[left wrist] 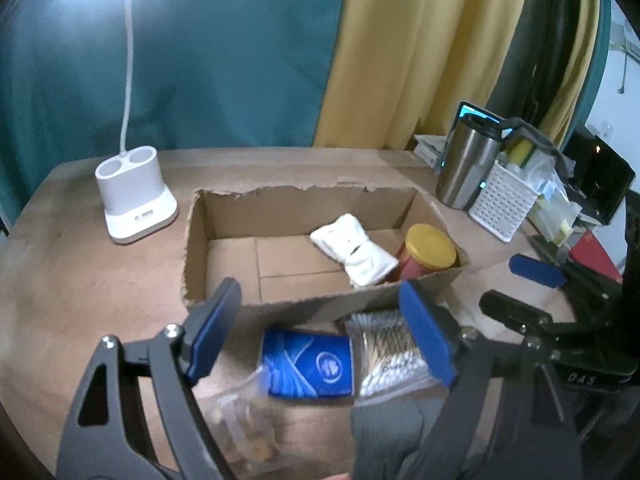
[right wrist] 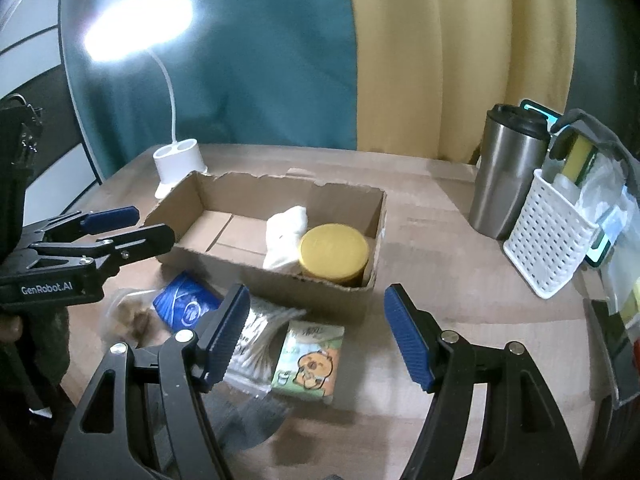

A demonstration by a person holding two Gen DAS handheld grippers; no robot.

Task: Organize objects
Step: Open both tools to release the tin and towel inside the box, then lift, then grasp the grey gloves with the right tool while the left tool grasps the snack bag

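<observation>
Both tongs gape empty: left tongs (left wrist: 320, 332), right tongs (right wrist: 316, 336). In the cardboard box (right wrist: 328, 296), a yellow-lidded jar (right wrist: 334, 254) sits at 3 o'clock of the white cloth (right wrist: 286, 236); the cotton-swab bag (right wrist: 260, 336) lies on the surface (right wrist: 460, 320).

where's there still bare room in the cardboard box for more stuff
The cardboard box has bare floor across its lamp-side half, bordered by the white cloth. The other end is crowded: cloth plus the yellow-lidded jar in the corner.
</observation>
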